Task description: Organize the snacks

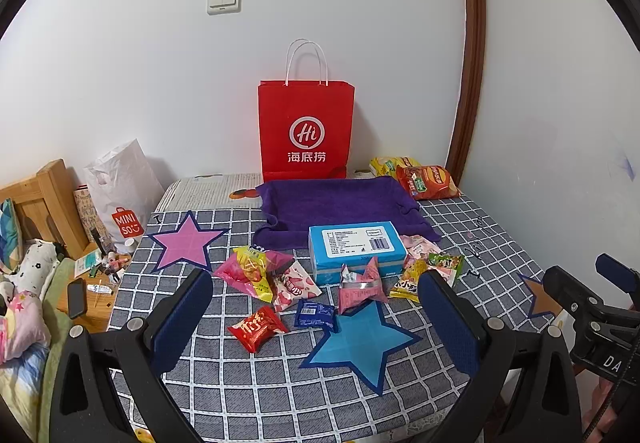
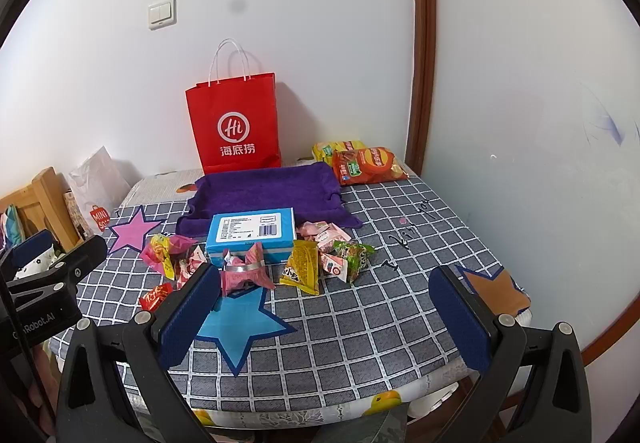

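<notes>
Across the middle of the frame, small snack packets (image 1: 280, 283) lie scattered around a blue box (image 1: 356, 247) on the checked worktop (image 1: 248, 375), while both the left hand-held gripper (image 1: 320, 323) and right hand-held gripper (image 2: 326, 317) hover spread and empty, seemingly ready to gather them toward the red paper bag (image 1: 306, 131).

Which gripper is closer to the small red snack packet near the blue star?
Left. The red snack packet lies just ahead of the open left gripper, by its left finger. The open right gripper sits further right; the packet lies beyond its left finger.
</notes>
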The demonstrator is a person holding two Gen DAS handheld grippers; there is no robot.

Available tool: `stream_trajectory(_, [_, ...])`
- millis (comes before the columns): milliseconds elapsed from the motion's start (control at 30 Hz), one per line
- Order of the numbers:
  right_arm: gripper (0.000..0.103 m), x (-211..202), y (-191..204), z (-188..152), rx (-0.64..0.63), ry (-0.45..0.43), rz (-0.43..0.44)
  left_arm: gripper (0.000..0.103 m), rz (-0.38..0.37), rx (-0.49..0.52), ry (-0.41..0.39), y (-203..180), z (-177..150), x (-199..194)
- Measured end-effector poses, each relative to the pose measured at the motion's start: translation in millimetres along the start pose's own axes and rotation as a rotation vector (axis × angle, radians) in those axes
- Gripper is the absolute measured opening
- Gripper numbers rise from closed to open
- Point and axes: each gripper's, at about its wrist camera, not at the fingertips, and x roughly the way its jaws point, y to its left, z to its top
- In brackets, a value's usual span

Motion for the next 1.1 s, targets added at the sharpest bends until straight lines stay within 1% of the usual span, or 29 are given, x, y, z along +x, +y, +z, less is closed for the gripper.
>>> stream_trajectory(1100, [0.102, -2.5, 3.3, -2.8, -0.014, -0.010, 0.006, 0.103, -0.011, 0.004, 0.003, -0.6, -4.2, 0.4])
